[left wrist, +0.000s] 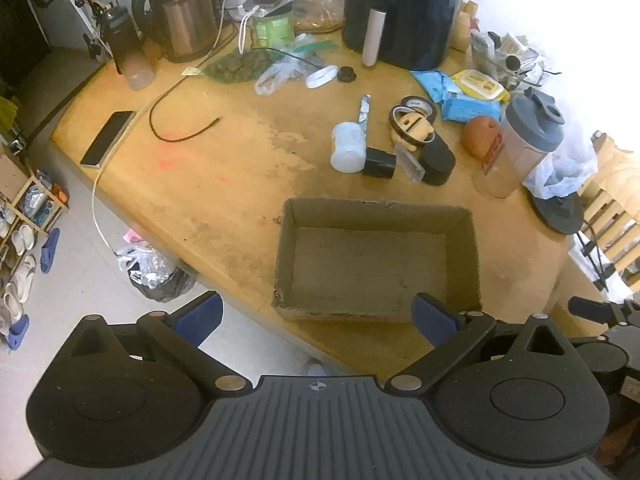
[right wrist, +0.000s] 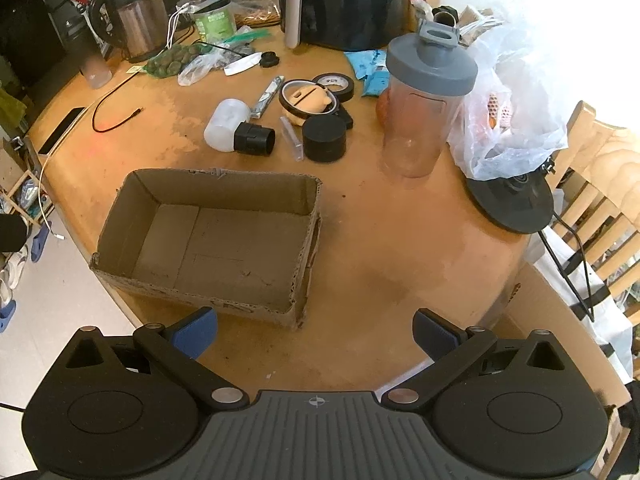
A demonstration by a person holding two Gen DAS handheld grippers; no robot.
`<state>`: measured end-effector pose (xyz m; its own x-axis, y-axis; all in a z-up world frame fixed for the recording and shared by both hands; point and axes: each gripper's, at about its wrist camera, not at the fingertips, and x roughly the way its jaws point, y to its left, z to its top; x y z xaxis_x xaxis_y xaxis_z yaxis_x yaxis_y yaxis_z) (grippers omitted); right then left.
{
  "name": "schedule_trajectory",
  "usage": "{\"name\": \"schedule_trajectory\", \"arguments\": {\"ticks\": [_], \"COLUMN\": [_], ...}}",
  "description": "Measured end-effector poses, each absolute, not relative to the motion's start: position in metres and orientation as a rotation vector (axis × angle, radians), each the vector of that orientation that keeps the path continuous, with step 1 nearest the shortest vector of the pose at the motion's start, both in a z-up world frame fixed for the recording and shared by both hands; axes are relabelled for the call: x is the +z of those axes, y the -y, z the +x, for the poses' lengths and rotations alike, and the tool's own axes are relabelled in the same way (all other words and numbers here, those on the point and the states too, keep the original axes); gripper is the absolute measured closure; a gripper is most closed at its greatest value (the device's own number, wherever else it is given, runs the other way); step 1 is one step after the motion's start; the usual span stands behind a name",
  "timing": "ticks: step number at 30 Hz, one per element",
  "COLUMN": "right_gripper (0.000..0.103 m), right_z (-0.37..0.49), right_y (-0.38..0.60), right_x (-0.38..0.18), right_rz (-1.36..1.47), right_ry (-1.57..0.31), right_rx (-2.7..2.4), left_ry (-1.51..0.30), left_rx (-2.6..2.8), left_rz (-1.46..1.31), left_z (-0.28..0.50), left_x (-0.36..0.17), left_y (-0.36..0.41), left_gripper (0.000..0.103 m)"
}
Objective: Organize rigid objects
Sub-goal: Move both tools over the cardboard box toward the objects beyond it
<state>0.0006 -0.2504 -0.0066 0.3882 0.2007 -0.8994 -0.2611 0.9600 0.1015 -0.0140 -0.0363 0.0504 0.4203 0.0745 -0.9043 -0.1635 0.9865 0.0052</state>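
Left wrist view: both hand-held grippers released, left (left wrist: 318, 316), right (right wrist: 315, 330); shaker bottle (right wrist: 424, 104) hides an orange object

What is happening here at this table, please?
A person holds two handheld grippers above a wooden table, apparently about to sort things. The left gripper and the right gripper are both open and hold nothing. The cardboard box in front of them is empty. Beyond it lie the loose items, untouched: a white bottle with a black cap, a black round jar, tape rolls and a shaker bottle.
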Motion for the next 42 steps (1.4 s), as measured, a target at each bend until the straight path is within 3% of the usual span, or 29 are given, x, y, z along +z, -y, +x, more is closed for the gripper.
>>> {"name": "schedule_trajectory", "arguments": {"ticks": [14,23,30,42], "right_gripper": [0.0,0.0,0.0,0.0], "right_z": [0.02,0.072,0.093,0.058], "right_y": [0.235,0.23,0.224,0.229], "right_x": [-0.016,-0.007,0.015,0.018], "right_rz": [-0.081,-0.033,0.001,-0.039], "right_ry": [-1.183,-1.191,-1.093,-0.972], "right_rx": [0.249,0.131,0.073,0.103], "left_ry": [-1.204,-1.027,-0.816,-0.868], "left_rx": [0.095,0.064,0.085,-0.001], "left_rz": [-0.167,-0.182,0.071,0.181], "left_z": [0.019,0.089,0.097,0.057], "left_x": [0.015,0.043,0.072,0.051], "left_y": [0.013,0.012,0.034,0.044], "left_gripper": [0.0,0.0,0.0,0.0]}}
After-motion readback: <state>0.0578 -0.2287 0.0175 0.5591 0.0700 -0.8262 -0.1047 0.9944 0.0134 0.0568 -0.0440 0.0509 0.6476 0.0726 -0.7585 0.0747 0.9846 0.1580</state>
